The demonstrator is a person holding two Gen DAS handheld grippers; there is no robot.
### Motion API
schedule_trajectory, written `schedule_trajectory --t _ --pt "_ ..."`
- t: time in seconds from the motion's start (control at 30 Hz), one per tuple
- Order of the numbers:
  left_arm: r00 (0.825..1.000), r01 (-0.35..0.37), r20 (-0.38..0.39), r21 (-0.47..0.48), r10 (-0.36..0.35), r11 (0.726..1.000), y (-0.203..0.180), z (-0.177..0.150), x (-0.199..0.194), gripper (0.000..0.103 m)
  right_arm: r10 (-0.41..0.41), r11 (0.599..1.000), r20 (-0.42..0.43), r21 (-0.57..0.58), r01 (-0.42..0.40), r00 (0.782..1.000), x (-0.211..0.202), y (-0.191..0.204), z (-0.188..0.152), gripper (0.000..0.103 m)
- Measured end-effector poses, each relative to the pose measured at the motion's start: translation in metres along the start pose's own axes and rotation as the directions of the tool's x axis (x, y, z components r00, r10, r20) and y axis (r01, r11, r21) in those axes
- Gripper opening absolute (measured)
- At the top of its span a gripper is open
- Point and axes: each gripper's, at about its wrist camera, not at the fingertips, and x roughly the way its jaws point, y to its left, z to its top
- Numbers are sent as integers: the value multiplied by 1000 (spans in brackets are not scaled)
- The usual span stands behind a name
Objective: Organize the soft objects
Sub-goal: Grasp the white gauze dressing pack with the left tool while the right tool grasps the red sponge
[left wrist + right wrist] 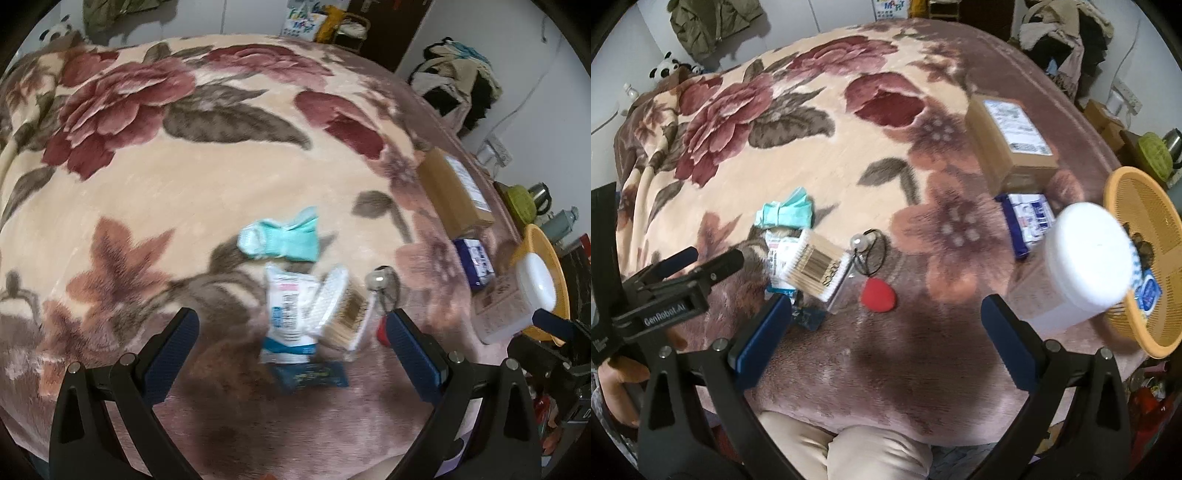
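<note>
Two hand-held claws hang over a flower-patterned blanket with the sorting barely begun. The left gripper has its jaws wide apart and grips nothing; the right gripper is likewise spread and empty.

Ahead of the left claw, going left to right, lies a folded mint-green cloth, possibly a sock or mask, then a white sachet directly between the jaws, overlapped by a clear box of cotton swabs. A dark blue packet peeks out below them. Toward the right jaw sit a pearl-topped hair tie and a red sponge.

Farther right of both claws stand a cardboard parcel and a blue-and-white tissue pack. A white-lidded plastic jar sits just outside the right claw's right jaw. Beyond it is an orange mesh basket, the likely destination.

The basket seems to hold a few items already, so some work may be done, while the soft pieces, the mint cloth, sponge and tissue pack, remain on the blanket.

Motion blur smears the labels on the sachet and packet. The basket's contents are half hidden by the jar and the frame edge. A hand shows only partly at the lower left.
</note>
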Motion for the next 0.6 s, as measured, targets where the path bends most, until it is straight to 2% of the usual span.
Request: schedule_trajectory --t 0.27,0.6 --pt "999 -29 -36 -51 28 998 29 -8 22 101 21 1000 -50 -14 -22 999 30 10 -5 103" --pt "997 -36 -74 -70 31 997 32 -16 57 101 44 999 -100 4 -44 994 55 6 -13 103"
